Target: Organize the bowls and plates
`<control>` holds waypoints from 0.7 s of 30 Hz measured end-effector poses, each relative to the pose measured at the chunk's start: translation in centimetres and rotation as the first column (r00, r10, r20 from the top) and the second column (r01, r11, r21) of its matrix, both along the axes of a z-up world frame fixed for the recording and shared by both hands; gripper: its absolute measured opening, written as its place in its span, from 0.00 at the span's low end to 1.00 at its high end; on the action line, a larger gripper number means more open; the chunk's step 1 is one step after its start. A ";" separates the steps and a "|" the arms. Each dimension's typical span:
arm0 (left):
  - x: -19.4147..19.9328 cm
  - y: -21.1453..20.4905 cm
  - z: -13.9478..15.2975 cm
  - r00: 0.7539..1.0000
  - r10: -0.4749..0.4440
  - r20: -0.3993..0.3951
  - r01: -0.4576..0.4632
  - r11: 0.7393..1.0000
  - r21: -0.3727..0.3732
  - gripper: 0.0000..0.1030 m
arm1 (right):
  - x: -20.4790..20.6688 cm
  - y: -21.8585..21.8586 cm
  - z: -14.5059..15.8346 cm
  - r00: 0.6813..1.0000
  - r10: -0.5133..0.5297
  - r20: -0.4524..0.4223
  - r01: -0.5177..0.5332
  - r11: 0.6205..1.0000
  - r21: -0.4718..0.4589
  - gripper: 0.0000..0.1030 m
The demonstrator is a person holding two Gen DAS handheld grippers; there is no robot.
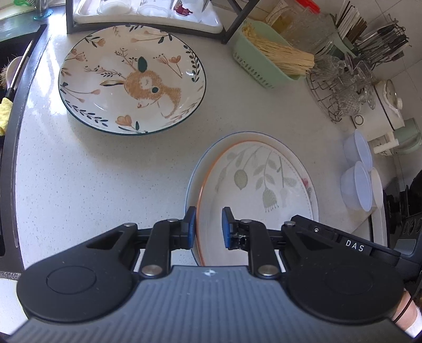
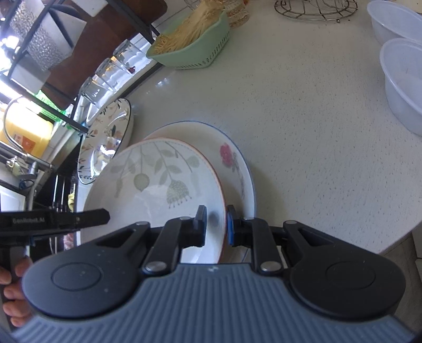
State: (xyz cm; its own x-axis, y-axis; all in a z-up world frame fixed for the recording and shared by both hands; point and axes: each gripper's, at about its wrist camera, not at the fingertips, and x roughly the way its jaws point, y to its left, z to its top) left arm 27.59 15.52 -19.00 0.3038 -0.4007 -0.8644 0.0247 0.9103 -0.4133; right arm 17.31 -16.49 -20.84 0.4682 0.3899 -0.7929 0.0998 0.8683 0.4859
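Observation:
An orange-rimmed leaf-pattern plate lies on a larger blue-rimmed flower plate on the white counter. My left gripper straddles the near left rims of both plates with a gap between its blue pads. My right gripper straddles the leaf plate's right rim, pads close on it. A deer-pattern plate lies apart at the back left. The right gripper's body shows in the left wrist view.
A green basket of straws, a wire glass rack, clear plastic bowls, a black shelf frame with a tray and the sink edge surround the counter.

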 end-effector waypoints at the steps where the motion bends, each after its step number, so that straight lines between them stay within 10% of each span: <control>1: 0.0 -0.1 0.0 1.000 0.007 -0.002 -0.007 1.000 0.003 0.21 | 0.1 -0.1 0.0 1.000 0.003 0.001 -0.003 1.000 0.003 0.18; 21: -0.1 1.2 -0.8 0.964 0.221 -0.145 -0.236 0.967 -0.095 0.27 | 0.8 -0.5 0.0 0.998 0.049 0.048 -0.050 0.999 0.009 0.17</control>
